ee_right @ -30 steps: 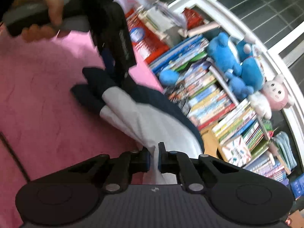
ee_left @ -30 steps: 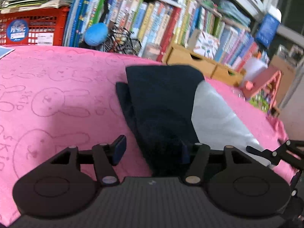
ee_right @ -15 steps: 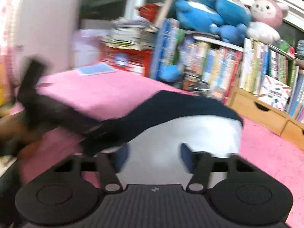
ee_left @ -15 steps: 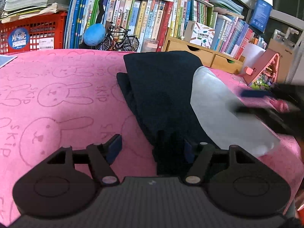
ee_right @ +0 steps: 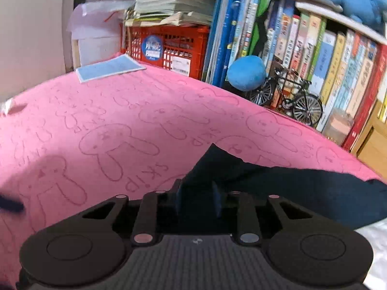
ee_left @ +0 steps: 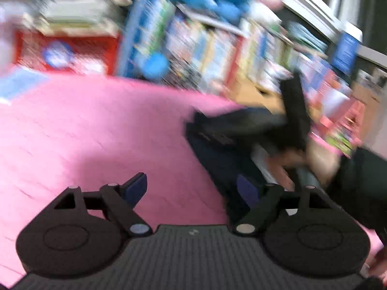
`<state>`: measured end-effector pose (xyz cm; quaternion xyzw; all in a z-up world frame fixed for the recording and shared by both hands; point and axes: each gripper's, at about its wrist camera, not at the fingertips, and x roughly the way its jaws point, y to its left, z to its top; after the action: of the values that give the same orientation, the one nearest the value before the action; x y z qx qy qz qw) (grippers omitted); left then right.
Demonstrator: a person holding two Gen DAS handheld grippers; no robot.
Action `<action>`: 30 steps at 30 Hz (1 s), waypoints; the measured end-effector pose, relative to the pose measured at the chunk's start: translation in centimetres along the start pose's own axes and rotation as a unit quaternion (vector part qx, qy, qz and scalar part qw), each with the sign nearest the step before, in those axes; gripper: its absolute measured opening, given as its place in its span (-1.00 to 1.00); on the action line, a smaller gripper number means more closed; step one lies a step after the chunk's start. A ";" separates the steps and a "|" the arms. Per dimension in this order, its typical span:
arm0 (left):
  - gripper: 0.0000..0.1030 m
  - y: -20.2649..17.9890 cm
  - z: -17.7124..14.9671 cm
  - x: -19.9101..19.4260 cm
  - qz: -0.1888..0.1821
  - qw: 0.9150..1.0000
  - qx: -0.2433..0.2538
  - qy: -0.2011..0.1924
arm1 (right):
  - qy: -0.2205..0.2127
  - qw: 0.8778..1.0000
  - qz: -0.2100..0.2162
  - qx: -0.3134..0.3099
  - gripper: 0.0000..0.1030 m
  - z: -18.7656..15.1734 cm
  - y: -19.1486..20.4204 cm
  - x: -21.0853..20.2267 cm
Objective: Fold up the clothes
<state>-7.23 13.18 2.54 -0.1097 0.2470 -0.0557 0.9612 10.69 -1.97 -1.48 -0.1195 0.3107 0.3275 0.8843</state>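
A dark navy garment (ee_right: 278, 188) with a white part (ee_right: 377, 241) lies on the pink rabbit-print cloth (ee_right: 108, 133). My right gripper (ee_right: 197, 198) sits low over the garment's left corner. Its jaws are closing with the dark fabric between them, and a gap still shows between the pads. The left wrist view is blurred by motion. There my left gripper (ee_left: 191, 188) is opening wide over bare pink cloth (ee_left: 96, 133), its right finger (ee_left: 246, 189) at the garment's (ee_left: 217, 145) edge. The right gripper's body (ee_left: 292, 106) and a hand (ee_left: 316, 154) show above the garment.
Rows of books (ee_right: 326, 60) line the back edge, with a red crate (ee_right: 169, 46), a blue ball (ee_right: 246, 75) and a model bicycle (ee_right: 287, 96) in front. A blue card (ee_right: 108, 68) lies at the far left. Wooden drawers (ee_right: 372, 145) stand at the right.
My right gripper let go of the white edge and swung across to the dark corner. My left gripper opened wider and drew left off the garment, which now lies to its right.
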 end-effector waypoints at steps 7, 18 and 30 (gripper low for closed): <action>0.71 -4.5 2.4 2.6 -0.039 0.999 0.020 -0.029 | -0.076 0.972 0.091 0.202 -0.21 -2.2 -7.0 -6.7; 0.87 -14.9 -1.8 6.7 -0.098 0.984 0.142 0.040 | -0.046 0.974 -0.017 0.220 -0.73 -10.8 -12.7 -18.3; 1.00 -14.9 -4.7 8.7 -0.078 0.974 0.185 0.109 | 0.017 0.975 -0.146 0.169 -0.88 -3.8 -16.5 -7.3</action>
<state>-2.69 -3.53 -1.96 0.0577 0.3266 -0.1870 0.9247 15.33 -19.70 0.34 -0.0181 0.3557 0.1351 0.9246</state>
